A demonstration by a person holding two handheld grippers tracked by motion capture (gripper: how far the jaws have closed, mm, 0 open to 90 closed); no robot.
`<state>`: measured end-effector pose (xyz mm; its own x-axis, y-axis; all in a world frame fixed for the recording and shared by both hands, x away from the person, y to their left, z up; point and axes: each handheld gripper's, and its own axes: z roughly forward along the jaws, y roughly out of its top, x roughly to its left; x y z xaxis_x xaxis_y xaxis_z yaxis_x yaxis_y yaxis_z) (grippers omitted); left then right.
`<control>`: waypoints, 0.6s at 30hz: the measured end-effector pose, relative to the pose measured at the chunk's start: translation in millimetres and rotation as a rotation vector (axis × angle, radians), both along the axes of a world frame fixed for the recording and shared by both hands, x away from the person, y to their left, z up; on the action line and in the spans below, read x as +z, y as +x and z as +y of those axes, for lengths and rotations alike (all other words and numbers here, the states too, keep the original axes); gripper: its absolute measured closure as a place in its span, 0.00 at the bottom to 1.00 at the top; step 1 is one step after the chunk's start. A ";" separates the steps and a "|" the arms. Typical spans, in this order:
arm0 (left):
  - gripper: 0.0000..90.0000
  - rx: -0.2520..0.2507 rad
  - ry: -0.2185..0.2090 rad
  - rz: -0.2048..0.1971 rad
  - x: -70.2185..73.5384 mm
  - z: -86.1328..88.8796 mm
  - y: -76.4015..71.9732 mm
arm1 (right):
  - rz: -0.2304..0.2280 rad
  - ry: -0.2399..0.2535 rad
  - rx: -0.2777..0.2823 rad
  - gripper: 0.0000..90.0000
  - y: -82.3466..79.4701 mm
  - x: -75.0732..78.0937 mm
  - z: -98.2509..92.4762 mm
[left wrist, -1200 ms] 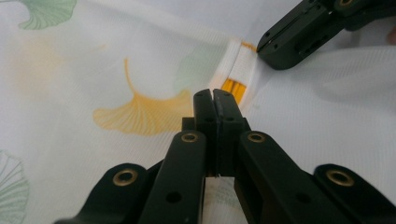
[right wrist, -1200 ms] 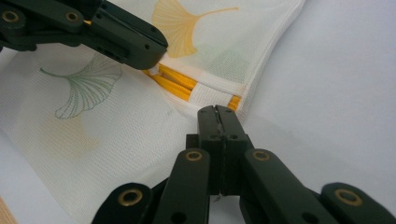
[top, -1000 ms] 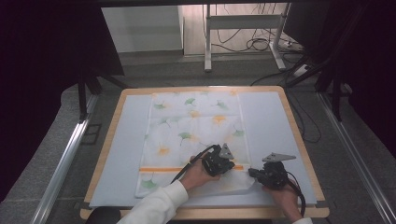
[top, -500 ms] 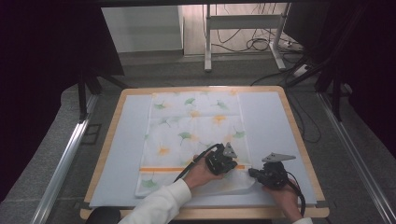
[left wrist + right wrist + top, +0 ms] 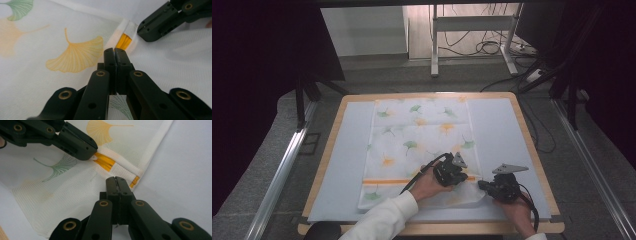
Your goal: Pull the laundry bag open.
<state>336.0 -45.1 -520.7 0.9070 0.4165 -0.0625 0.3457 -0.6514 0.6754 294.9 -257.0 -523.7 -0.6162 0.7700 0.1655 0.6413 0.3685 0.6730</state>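
Observation:
A white cloth [image 5: 417, 135] printed with green and orange ginkgo leaves lies flat on the pale blue mat [image 5: 342, 165]. An orange stripe [image 5: 387, 181] crosses its near end. The near right corner is folded over, showing the stripe [image 5: 124, 41] at the hem. My left gripper [image 5: 462, 177] is shut, its tips [image 5: 115, 51] pinching the cloth beside the stripe. My right gripper [image 5: 484, 186] is shut too, its tips [image 5: 116, 180] on the cloth's [image 5: 62, 190] folded edge. The two grippers point at each other, a short gap apart; the left gripper [image 5: 92, 155] meets the stripe [image 5: 105, 161].
The mat sits on a table with a wooden rim [image 5: 532, 150]. Bare mat stretches left and right of the cloth. A metal rail [image 5: 282, 170] runs along the left side. Beyond the table stand a metal frame [image 5: 434, 40] and floor cables [image 5: 492, 47].
My left gripper has edged slightly to the right, toward the right gripper. The right gripper has barely moved.

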 end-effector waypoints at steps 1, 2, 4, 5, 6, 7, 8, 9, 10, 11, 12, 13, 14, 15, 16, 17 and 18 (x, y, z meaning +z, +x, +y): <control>0.99 0.001 0.003 -0.003 0.2 -0.7 -0.2 | 0.000 0.000 0.000 1.00 0.0 0.0 0.0; 0.99 0.001 0.009 -0.006 0.5 -1.3 -0.2 | -0.001 0.000 -0.001 1.00 0.0 -0.1 0.2; 1.00 0.001 0.019 -0.014 1.3 -3.7 -0.9 | 0.000 -0.001 -0.002 1.00 -0.2 0.0 0.2; 1.00 0.001 0.019 -0.014 1.3 -3.7 -0.9 | 0.000 -0.001 -0.002 1.00 -0.2 0.0 0.2; 1.00 0.009 0.034 -0.022 1.7 -4.2 -1.9 | 0.000 -0.001 -0.002 1.00 -0.2 0.0 0.2; 1.00 0.009 0.034 -0.022 1.7 -4.2 -1.9 | -0.001 0.000 -0.002 1.00 -0.2 0.0 0.2; 1.00 0.021 0.041 -0.020 1.9 -3.5 -2.3 | -0.001 0.000 -0.002 1.00 -0.2 0.0 0.2; 1.00 0.030 0.041 -0.020 1.4 -2.8 -2.3 | 0.000 -0.001 -0.002 1.00 -0.2 0.0 0.2; 1.00 0.030 0.041 -0.020 1.4 -2.8 -2.3 | -0.001 -0.002 0.000 1.00 -0.2 0.1 0.2; 1.00 0.040 0.044 -0.011 0.7 -0.2 -1.4 | -0.002 -0.005 0.000 1.00 -0.2 0.1 0.4; 1.00 0.046 0.042 0.000 0.3 0.9 -0.9 | 0.000 -0.005 -0.002 1.00 -0.4 0.3 0.7; 1.00 0.046 0.042 0.000 0.3 0.9 -0.9 | 0.000 -0.005 -0.002 1.00 -0.4 0.3 0.7; 1.00 0.051 0.040 0.005 0.4 2.0 -0.7 | 0.000 -0.006 -0.003 1.00 -0.5 0.4 0.9; 1.00 0.059 0.040 0.006 0.5 3.7 -0.8 | 0.001 -0.006 -0.004 1.00 -0.4 0.4 0.9; 1.00 0.060 0.038 0.005 0.1 4.4 -0.7 | 0.001 -0.006 -0.004 1.00 -0.3 0.3 0.8; 1.00 0.063 0.040 0.007 0.2 5.4 -0.8 | 0.001 -0.006 -0.003 1.00 -0.3 0.3 0.8; 1.00 0.068 0.036 0.008 0.1 6.2 -1.0 | 0.001 -0.006 -0.003 1.00 -0.4 0.4 0.8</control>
